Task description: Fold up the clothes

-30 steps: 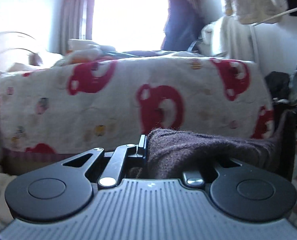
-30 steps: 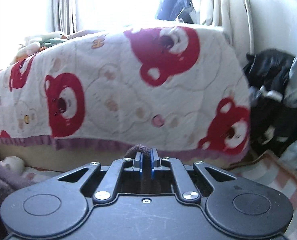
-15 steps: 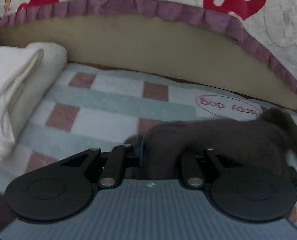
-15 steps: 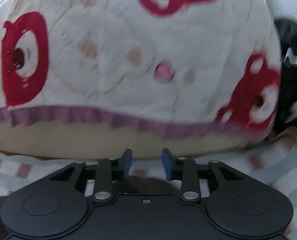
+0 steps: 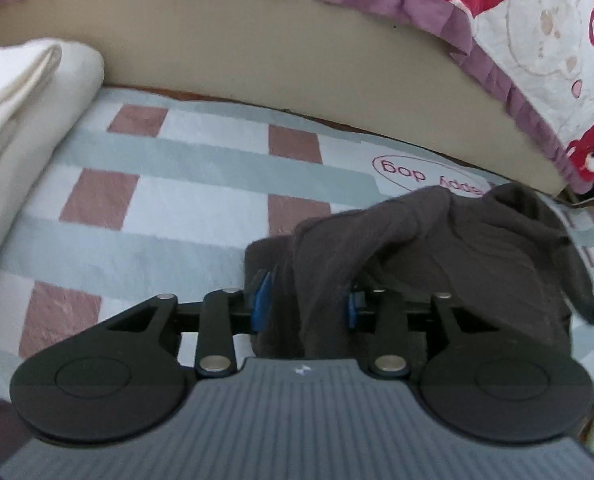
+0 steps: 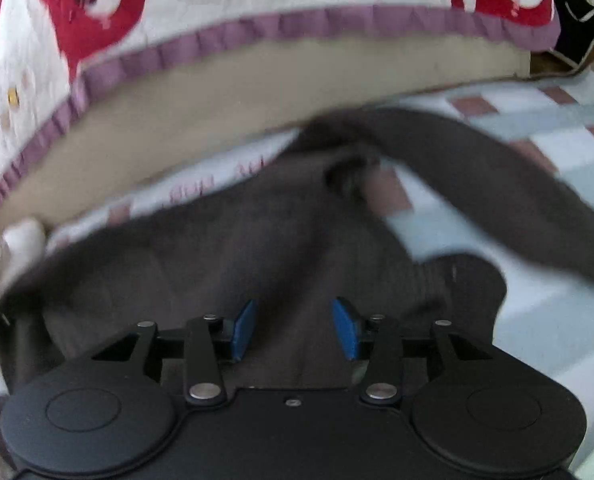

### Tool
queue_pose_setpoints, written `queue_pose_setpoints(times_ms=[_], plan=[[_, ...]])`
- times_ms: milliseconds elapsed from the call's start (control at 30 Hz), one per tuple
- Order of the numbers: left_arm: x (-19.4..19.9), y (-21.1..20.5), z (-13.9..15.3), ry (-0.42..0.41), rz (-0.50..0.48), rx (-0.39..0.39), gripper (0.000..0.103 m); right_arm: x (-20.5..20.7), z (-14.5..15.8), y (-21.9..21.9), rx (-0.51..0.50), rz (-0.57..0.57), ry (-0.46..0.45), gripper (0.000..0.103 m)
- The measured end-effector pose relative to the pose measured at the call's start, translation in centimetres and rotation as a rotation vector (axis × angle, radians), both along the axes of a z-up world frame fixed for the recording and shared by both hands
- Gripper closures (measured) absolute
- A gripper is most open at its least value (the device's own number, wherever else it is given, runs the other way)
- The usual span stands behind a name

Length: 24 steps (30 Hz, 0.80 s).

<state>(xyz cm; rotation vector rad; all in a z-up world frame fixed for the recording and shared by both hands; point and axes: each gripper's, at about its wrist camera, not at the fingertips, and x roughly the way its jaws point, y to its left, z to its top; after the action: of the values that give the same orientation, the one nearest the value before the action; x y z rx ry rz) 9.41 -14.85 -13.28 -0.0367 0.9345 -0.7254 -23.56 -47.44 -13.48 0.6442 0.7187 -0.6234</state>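
Note:
A dark brown knitted garment (image 5: 437,248) lies crumpled on a checked blanket (image 5: 177,200) on the floor. My left gripper (image 5: 305,300) is open, its blue pads spread apart, with a fold of the garment draped loosely between them. In the right wrist view the same garment (image 6: 257,240) spreads out below, one sleeve (image 6: 497,184) stretched to the right. My right gripper (image 6: 293,328) is open just above the cloth and holds nothing.
A bed with a beige base (image 5: 297,60) and a white quilt with red bears and a purple frill (image 6: 217,32) stands right behind the blanket. A folded white cloth (image 5: 21,120) lies at the left. Dark clothes (image 6: 589,0) are piled at the right.
Both grippers have dropped from bed height to the floor. Both were shut on the garment and have opened, leaving it on the blanket.

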Motion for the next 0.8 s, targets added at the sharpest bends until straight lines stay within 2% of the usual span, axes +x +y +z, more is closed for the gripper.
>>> queue_pose_setpoints(times_ms=[133,300,400,533,633,700,800], plan=[[0.0,0.7,-0.2,0.086,-0.004,-0.059,0.062,-0.9,-1.4,1.1,0.032,-0.035,0.026,0.051],[-1.0,0.3,-0.2,0.108,-0.056,-0.017,0.059,-2.7,-2.5,1.8,0.078,-0.097,0.029,0.046],[-1.6,-0.1,-0.7,0.164,-0.106,-0.003,0.056,-3.4,-3.2,1.7,0.123,-0.120,0.012,0.046],[-2.4,-0.8,-1.5,0.227,-0.166,0.001,0.052,-3.8,-4.1,1.3,0.232,-0.147,-0.075,0.041],[-2.9,-1.2,-1.6,0.215,-0.202,-0.008,0.047,-3.7,-5.2,1.4,0.285,-0.175,-0.133,0.036],[-3.1,-1.4,-1.6,0.202,-0.223,-0.028,0.047,-3.7,-5.6,2.3,0.280,-0.198,-0.165,0.035],[-3.9,-1.9,-1.1,0.141,-0.237,0.000,0.047,-3.6,-6.3,3.6,0.270,-0.231,-0.213,0.029]])
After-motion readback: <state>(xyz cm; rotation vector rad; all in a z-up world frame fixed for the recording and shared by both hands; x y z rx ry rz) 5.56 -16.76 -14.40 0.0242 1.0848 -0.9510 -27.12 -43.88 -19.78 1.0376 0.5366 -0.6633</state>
